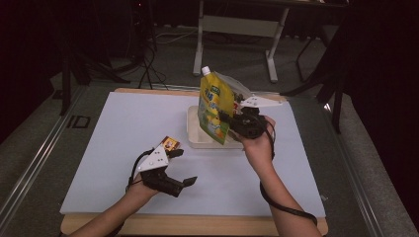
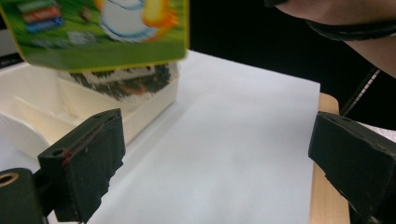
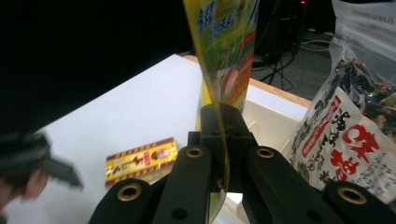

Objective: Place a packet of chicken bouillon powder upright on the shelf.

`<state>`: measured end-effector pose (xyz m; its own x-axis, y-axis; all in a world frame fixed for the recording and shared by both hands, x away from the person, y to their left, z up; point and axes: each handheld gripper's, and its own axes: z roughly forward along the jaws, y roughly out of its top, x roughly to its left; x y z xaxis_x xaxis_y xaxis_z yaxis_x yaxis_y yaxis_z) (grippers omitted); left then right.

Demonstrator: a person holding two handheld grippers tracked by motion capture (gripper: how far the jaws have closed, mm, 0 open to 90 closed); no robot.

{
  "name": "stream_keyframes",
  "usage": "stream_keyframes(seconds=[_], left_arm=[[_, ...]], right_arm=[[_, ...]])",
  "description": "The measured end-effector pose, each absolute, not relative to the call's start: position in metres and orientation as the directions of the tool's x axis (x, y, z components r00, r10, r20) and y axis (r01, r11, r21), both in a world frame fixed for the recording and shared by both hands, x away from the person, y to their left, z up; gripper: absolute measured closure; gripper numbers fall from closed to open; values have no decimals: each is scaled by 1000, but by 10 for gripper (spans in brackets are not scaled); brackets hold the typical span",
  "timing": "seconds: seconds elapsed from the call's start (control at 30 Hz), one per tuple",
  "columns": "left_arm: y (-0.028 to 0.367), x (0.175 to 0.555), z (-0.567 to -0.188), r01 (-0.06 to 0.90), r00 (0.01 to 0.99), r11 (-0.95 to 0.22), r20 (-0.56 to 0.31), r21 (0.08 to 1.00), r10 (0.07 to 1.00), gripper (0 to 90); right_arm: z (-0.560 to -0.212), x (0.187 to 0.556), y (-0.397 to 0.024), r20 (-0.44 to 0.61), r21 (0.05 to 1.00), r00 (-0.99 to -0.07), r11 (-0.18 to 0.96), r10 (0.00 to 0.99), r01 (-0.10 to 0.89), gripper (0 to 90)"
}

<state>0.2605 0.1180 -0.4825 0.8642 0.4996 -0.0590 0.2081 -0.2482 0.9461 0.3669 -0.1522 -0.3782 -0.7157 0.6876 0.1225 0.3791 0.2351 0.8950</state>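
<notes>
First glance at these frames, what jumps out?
The tall yellow-green spouted pouch stands out, held upright over the shallow white plastic tray at the table's far middle, pinched at its edge by the right gripper. Nearer, the left gripper hangs open over the white tabletop, with a small brown-and-yellow flat packet just beyond it.

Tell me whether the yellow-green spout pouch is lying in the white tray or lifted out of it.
Lifted. The right gripper, shut on the spout pouch, holds it upright above the white tray, its bottom edge clear of the tray in the left gripper view.
</notes>
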Motion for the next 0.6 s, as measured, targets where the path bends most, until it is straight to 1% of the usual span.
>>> stream_keyframes(seconds=[0.17, 0.23, 0.4, 0.6], left_arm=[[118, 254, -494, 208, 853, -258, -46, 944, 520, 35], [118, 252, -496, 215, 854, -252, -57, 944, 517, 35], [120, 251, -498, 217, 849, -236, -63, 947, 525, 36], [120, 251, -500, 205, 850, -244, -48, 948, 525, 36]], right_arm=[[-390, 376, -140, 104, 893, -669, 227, 736, 389, 900], [-396, 379, -137, 96, 892, -647, 224, 756, 394, 900], [-409, 391, -133, 117, 888, -589, 181, 800, 422, 900], [-423, 403, -127, 142, 885, -553, 145, 821, 442, 900]])
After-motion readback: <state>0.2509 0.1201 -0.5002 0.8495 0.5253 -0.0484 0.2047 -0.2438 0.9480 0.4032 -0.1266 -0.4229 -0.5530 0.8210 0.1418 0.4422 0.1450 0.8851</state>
